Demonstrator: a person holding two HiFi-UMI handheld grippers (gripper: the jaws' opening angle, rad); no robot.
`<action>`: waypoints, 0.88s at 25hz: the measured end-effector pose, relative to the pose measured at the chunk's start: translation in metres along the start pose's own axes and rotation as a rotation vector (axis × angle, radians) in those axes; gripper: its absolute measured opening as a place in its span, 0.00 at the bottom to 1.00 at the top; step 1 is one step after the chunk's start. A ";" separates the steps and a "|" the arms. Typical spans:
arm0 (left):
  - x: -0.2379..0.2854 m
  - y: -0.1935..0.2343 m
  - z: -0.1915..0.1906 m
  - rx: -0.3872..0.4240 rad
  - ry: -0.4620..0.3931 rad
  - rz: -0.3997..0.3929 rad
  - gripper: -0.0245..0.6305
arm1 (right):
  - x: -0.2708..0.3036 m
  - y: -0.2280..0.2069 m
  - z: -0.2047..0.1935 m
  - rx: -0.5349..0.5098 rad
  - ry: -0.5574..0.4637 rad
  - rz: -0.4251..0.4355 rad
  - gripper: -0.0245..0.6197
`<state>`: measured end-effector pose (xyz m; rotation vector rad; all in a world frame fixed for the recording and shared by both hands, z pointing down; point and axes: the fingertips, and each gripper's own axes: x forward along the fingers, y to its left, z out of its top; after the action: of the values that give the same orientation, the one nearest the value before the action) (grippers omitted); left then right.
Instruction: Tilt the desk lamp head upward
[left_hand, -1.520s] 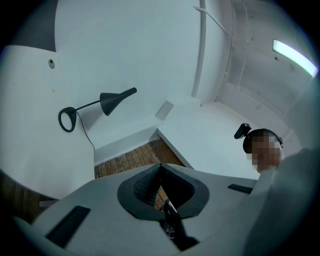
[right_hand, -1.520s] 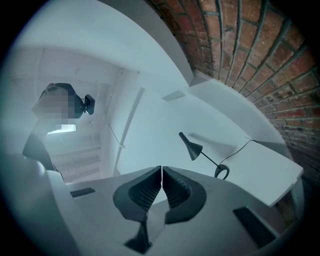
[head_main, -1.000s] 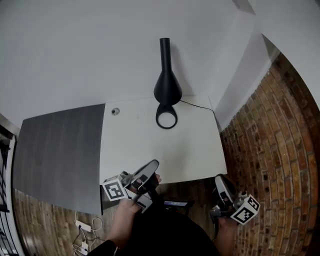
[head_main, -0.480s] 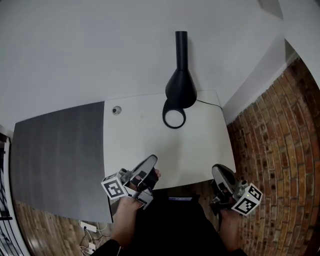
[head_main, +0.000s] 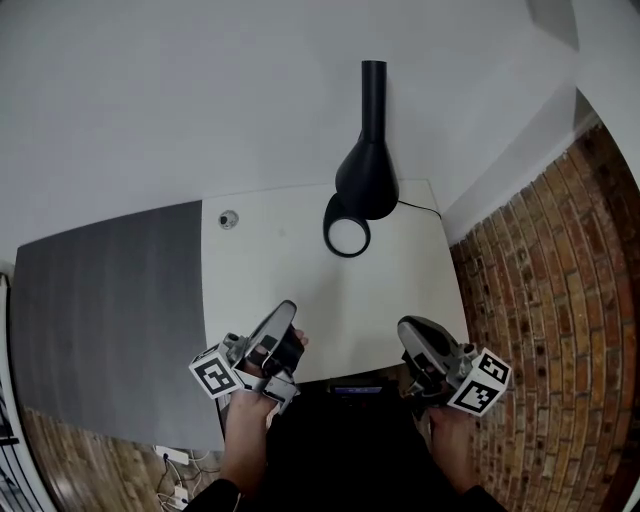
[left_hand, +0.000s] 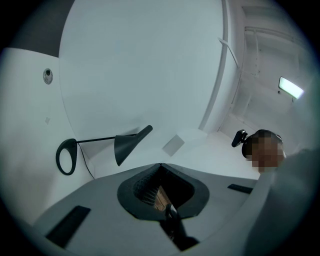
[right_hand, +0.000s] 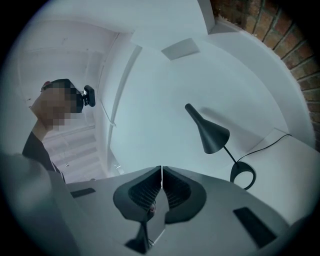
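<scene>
Nearest, at the desk's near edge, the person's two hands each hold a gripper. The left gripper (left_hand: 160, 165) has its jaws closed tip to tip; behind the meeting point the ribbed pads curve apart around a dark hollow, and nothing is pinched there. It reaches in over the near edge, left of the middle, touching nothing. The right gripper (right_hand: 161, 168) also has its jaws pressed together along a thin seam, empty, and it hangs over the near edge close to the near right corner. Each carries a cube with black-and-white square markers: the left cube (head_main: 215, 375) and the right cube (head_main: 478, 381) both sit just outside the near edge. The markers are block patterns, not letters.

Farther in, the white desk (head_main: 300, 290) is bare across its middle. A small round grommet (head_main: 229, 218) sits close to the far left corner. A dark grey panel (head_main: 110, 300) lies alongside the left edge, and brick floor (head_main: 540, 300) shows beyond the right edge.

Farthest, the black desk lamp (head_main: 366, 176) stands at the far edge, toward the far right corner, well apart from both grippers. Its ring base (head_main: 346, 229) lies on the desk, a thin stem joins it to the cone-shaped head, and the wide mouth faces down. A black cable (head_main: 420, 207) runs from it toward the far right corner. Behind it rises a white wall (head_main: 200, 100).
</scene>
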<state>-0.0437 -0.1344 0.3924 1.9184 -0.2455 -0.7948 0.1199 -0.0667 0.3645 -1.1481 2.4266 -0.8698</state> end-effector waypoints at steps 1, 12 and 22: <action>-0.001 0.002 0.000 0.002 -0.004 0.006 0.06 | 0.002 -0.001 0.000 -0.003 0.006 0.004 0.06; 0.002 0.018 0.017 0.057 -0.121 0.117 0.06 | 0.025 -0.041 0.013 0.036 0.072 0.085 0.06; 0.056 0.033 -0.002 0.156 -0.097 0.237 0.06 | 0.021 -0.097 0.046 0.122 0.071 0.211 0.06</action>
<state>0.0057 -0.1762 0.3981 1.9526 -0.5978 -0.7269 0.1874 -0.1488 0.3915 -0.8140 2.4569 -0.9888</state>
